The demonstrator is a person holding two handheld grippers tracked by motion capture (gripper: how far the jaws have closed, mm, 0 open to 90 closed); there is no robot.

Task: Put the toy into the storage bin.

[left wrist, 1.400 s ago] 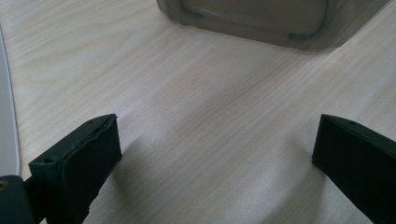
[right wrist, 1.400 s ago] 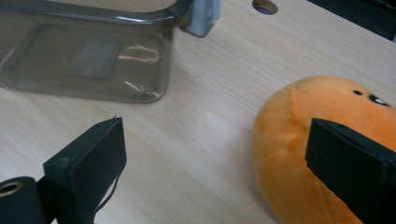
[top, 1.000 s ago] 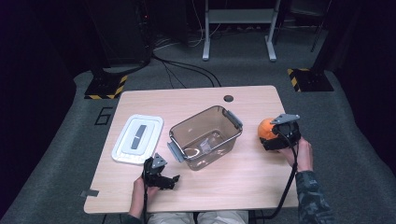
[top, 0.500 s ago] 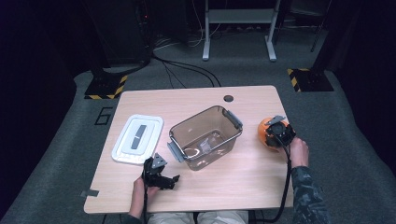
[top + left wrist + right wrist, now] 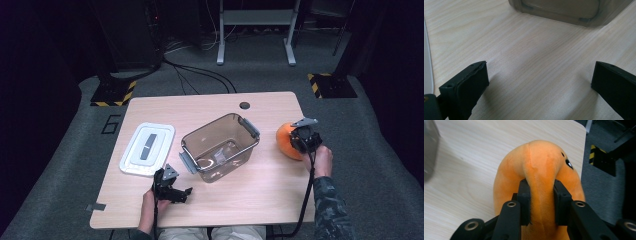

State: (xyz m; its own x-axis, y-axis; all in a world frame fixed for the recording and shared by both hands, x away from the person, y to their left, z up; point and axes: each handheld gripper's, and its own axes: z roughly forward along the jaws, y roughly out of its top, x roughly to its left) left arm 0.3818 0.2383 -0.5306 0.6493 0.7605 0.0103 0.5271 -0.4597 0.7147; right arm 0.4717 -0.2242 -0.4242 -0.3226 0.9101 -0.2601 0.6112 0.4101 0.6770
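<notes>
The orange plush toy (image 5: 286,140) lies on the right part of the wooden table (image 5: 260,200), close to the right edge and just beside the clear plastic container (image 5: 220,147), with a strip of bare tabletop between the two. In the right gripper view the orange plush toy (image 5: 539,170) is a soft rounded body with a raised fold running along its top, and a small dark mark shows on its far side.

The right gripper (image 5: 300,142) sits on the toy at the side toward the person. Its jaws have just been closing, and they now pinch the raised fold of plush between them; the fabric bulges above and in front of the pads, as the right gripper (image 5: 541,202) shows in its own view. The person's right hand (image 5: 320,160) holds it from behind, and its cable trails down toward the table's near edge.

The container stands open and askew near the table's middle, grey handles at its two ends. Its white lid (image 5: 147,149) lies flat to its left.

The left gripper (image 5: 186,192) rests low over the near left of the table, held in the person's left hand (image 5: 150,202). Its jaws stand wide apart with bare wood between them, as the left gripper (image 5: 540,82) view shows, and the container's lower wall (image 5: 571,12) lies beyond them.
</notes>
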